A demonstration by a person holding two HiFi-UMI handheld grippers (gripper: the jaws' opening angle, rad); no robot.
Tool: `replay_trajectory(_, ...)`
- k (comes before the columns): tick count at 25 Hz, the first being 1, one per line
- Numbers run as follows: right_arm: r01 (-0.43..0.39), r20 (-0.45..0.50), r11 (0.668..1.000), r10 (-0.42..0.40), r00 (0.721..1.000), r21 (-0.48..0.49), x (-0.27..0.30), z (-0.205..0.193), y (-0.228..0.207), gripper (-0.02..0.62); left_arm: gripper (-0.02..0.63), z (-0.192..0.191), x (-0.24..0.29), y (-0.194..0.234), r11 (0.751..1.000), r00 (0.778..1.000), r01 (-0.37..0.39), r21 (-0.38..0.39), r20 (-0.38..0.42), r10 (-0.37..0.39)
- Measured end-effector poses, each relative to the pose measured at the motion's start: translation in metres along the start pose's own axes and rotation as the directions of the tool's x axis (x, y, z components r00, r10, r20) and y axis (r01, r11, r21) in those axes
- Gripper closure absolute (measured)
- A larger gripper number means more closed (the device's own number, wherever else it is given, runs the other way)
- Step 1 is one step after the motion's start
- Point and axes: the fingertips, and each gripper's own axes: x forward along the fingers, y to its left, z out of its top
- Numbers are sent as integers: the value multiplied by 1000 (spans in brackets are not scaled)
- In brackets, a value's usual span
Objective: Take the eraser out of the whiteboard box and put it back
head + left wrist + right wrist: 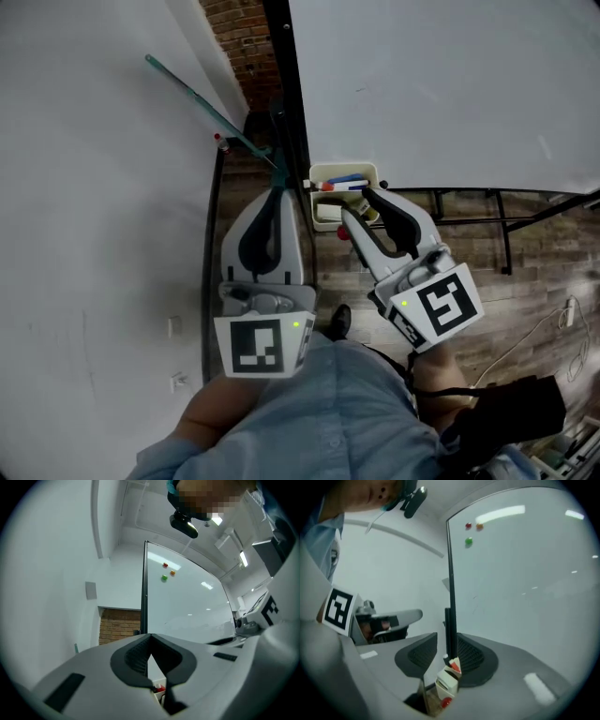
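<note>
Fingers (417,656) of the right gripper (447,643) stand spread, their black ribbed pads facing each other with nothing pressed between them. Beyond and below the tips sits the whiteboard box (323,214), a cream plastic tray with rounded corners. It is fixed at the foot of the whiteboard (450,84), just beside the black frame post (291,94).

The eraser is in neither gripper. The box holds a cluster of small blue, red and white items (345,181), and which of them is the eraser cannot be told. A small red round piece (343,232) shows just below the tray.

The left gripper (149,637) has its pads pressed together at the tips, leaving only a narrow wedge-shaped gap behind them, and it pinches nothing. In the head view it lies alongside the frame post, near the box and apart from it. Both grippers have smooth grey shells, and each carries a white cube with black square markers (258,345).

The whiteboard surface is glossy and reflects the ceiling lights. Near its top sit three small round magnets, red (468,526), orange (479,526) and green (468,541).

To the left of the post are:
- a matt white wall (84,187)
- a patch of red brick (239,37)
- a thin teal strip (202,98) slanting along the wall

The floor (469,272) is dark wood plank. A pale blue shirt (328,412) fills the lower edge.
</note>
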Motion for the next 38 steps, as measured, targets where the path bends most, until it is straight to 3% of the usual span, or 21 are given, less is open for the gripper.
replay_trajectory(5,64,115,997,-59,992,-37,-19,39,1,591,601,19,-6,-22,1000,999,25,-5,36,-25)
replay_trajectory(20,112,146,991,-100,984,-69,-28,54,-6,595,601,28,-8,-43,999,998,43,8,54,-43)
replay_trajectory(38,94,158,994,-85,984,-50,-21,53,-9,595,601,25,-5,-37,999,998,39,23,42,-40)
